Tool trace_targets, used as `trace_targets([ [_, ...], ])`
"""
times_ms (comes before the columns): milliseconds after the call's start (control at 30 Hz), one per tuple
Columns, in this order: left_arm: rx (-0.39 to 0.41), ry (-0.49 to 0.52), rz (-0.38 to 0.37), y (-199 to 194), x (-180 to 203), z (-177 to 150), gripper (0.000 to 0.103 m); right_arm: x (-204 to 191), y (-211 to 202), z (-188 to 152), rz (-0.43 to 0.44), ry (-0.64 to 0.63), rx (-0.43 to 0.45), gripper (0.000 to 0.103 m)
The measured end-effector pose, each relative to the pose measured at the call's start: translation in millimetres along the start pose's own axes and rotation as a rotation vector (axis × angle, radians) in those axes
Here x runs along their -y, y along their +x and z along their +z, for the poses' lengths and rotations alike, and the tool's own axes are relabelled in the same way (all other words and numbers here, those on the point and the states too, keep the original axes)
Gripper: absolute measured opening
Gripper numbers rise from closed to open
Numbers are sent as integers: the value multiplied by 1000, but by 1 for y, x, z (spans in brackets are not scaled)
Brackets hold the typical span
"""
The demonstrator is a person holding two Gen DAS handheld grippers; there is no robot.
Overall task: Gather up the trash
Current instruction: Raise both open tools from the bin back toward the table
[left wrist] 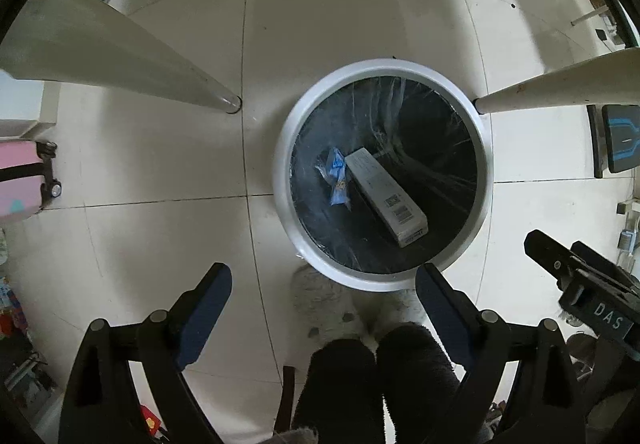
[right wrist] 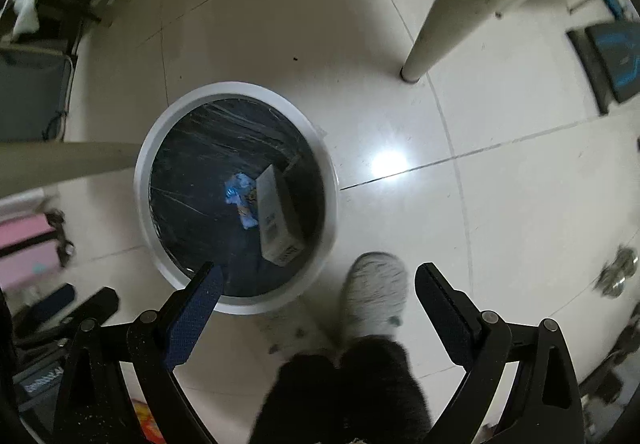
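Below, both grippers' jaws gape wide and empty — white box (left wrist: 386, 197) lies beyond them in the bin (left wrist: 286, 180).

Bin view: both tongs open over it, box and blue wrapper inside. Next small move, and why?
Probably lift both away to fetch more trash: the left tongs and right tongs are open and empty, and the white box and blue wrapper already lie in the bin.
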State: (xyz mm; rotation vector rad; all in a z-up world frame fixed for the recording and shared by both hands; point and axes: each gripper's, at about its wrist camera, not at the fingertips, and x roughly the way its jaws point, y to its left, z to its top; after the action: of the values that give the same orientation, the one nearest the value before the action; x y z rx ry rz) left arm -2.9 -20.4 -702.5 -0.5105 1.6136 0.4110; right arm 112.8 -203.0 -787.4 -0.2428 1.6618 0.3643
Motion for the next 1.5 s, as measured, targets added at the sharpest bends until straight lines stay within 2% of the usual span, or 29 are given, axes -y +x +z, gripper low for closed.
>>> trace_targets([
  [300,39,0,9,-26,-3,-5,94,-15,-47,-10,-57,-98,59,98],
  [667,68,-35,-4,-113,-13,-37,94,-39,-143,-39,-53,-173,108,98],
  [967,108,-34,-20,-213,-13,-74,94,-56,-257,-77,-29,-199,136,98],
  [1200,171,-22,-27,-291,-19,-96,94,-62,-356,-105,-6,-187,177,98],
  [1367,225,-16,-31,-330,-23,-101,94,-66,-416,-115,36,-175,211,98],
  [1500,269,-26,-27,-354,-22,-88,94,-65,-454,-110,73,-145,242,98],
])
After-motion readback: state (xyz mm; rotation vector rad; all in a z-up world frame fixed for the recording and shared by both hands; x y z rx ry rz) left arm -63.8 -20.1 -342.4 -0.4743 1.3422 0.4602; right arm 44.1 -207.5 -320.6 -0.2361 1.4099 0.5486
